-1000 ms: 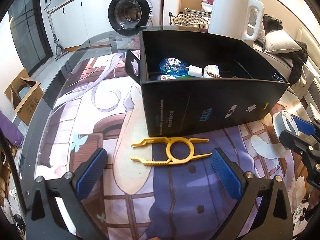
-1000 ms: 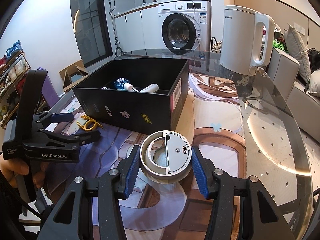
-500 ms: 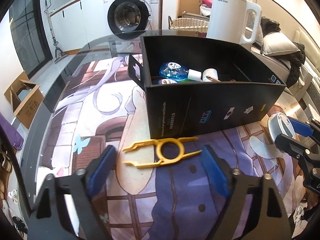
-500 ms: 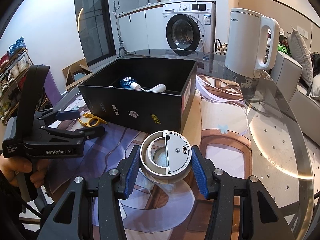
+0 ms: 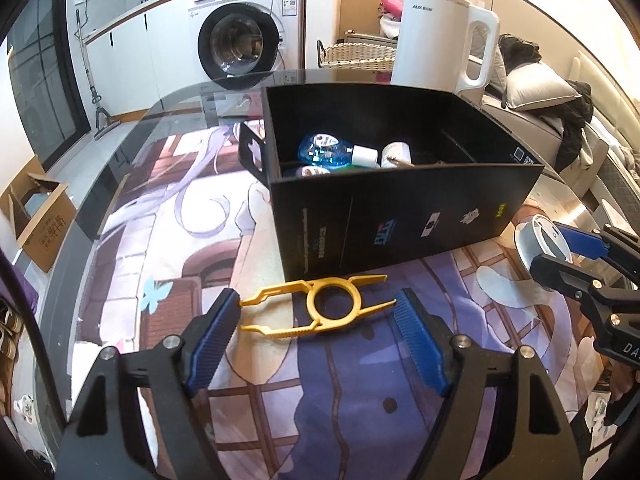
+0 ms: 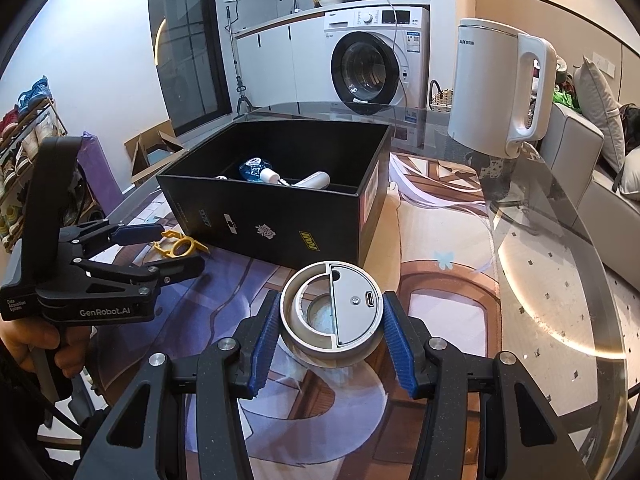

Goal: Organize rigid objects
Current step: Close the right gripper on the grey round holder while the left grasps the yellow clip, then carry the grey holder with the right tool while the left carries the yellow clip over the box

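Note:
A yellow plastic clip tool (image 5: 332, 306) lies flat on the printed mat, just in front of the black box (image 5: 400, 220). My left gripper (image 5: 318, 300) straddles it lengthwise, and both blue pad tips touch its prong ends. Seen from the right wrist, the left gripper (image 6: 168, 248) sits low over the clip tool (image 6: 180, 246). My right gripper (image 6: 330, 312) is shut on a round white and grey device (image 6: 332, 308), to the right of the box (image 6: 272, 220). Inside the box lie a blue bottle (image 5: 324, 152) and a white cylinder (image 5: 396, 152).
A white kettle (image 5: 436, 40) stands behind the box near the round glass table's far edge (image 6: 560, 240). A person's hand (image 6: 36, 340) holds the left gripper. A cardboard carton (image 5: 40, 216) lies on the floor, a washing machine (image 6: 368, 76) is behind and a sofa at right.
The left jaws have narrowed from wide apart until their tips meet the yellow clip tool's ends, and the left gripper has edged closer to it. The right gripper still holds the round device.

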Demonstrator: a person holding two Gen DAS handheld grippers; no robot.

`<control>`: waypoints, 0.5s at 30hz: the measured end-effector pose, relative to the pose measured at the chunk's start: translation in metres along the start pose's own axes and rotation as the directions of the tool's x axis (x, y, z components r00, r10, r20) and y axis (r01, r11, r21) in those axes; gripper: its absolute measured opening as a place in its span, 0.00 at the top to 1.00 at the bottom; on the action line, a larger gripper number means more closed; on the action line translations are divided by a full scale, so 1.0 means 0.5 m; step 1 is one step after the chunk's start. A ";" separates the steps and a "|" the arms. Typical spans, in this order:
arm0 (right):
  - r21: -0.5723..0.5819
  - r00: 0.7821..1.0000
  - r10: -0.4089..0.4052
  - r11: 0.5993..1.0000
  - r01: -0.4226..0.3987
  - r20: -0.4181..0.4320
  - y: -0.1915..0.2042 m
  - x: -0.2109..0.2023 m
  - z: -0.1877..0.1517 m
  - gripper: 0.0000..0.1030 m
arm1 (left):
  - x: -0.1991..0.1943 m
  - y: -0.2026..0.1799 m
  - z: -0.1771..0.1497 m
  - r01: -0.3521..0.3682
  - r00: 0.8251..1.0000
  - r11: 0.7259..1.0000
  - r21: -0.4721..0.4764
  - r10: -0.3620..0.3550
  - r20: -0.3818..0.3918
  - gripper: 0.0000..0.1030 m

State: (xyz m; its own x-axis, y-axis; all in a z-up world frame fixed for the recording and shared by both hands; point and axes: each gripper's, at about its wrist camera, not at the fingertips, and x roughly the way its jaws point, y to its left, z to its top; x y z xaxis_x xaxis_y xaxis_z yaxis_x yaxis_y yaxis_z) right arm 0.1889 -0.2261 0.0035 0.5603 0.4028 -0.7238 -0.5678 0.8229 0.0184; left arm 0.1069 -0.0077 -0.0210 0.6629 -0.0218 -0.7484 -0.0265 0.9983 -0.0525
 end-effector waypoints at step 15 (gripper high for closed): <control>-0.013 0.998 0.006 1.000 -0.006 0.059 0.003 -0.027 0.009 0.51 | -0.066 -0.020 0.011 0.040 0.991 0.998 0.053 -0.046 0.125 0.23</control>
State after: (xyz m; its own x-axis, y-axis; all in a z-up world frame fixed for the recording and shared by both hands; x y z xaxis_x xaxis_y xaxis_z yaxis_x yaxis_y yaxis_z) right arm 0.1833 -0.2287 0.0164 0.5911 0.4308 -0.6819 -0.5785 0.8156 0.0138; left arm 0.0895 -0.0168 0.0079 0.7515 -0.0607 -0.6569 0.0398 0.9981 -0.0467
